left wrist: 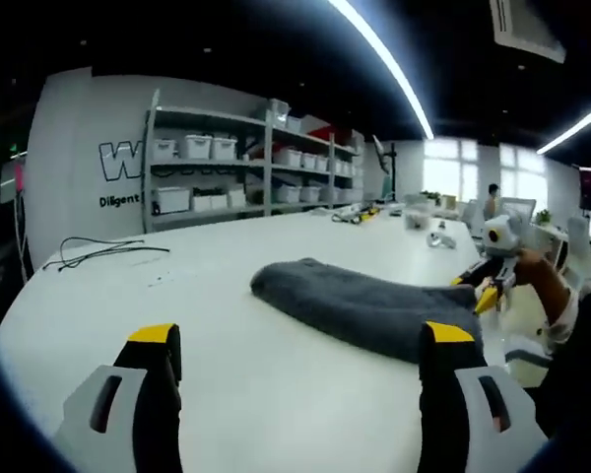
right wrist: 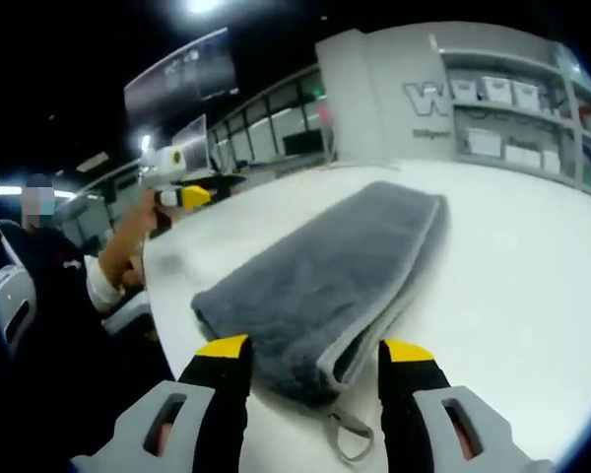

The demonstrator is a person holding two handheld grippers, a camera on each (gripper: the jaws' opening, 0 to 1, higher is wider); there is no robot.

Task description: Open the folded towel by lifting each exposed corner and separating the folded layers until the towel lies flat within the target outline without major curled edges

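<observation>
Between my right tongs' [right wrist: 310, 357] spread, empty jaws lies the near corner of the folded grey terry towel [right wrist: 320, 271], nothing unfolded yet, while my left tongs [left wrist: 300, 345] hang released short of it.

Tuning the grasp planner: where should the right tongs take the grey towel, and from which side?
Take the near short end of the towel, at the corner by the hanging loop. There the folded layers show as stacked edges, so the top layer can likely be pinched alone. Come in low along the table from that end, where the open right tongs already straddle it.
</observation>
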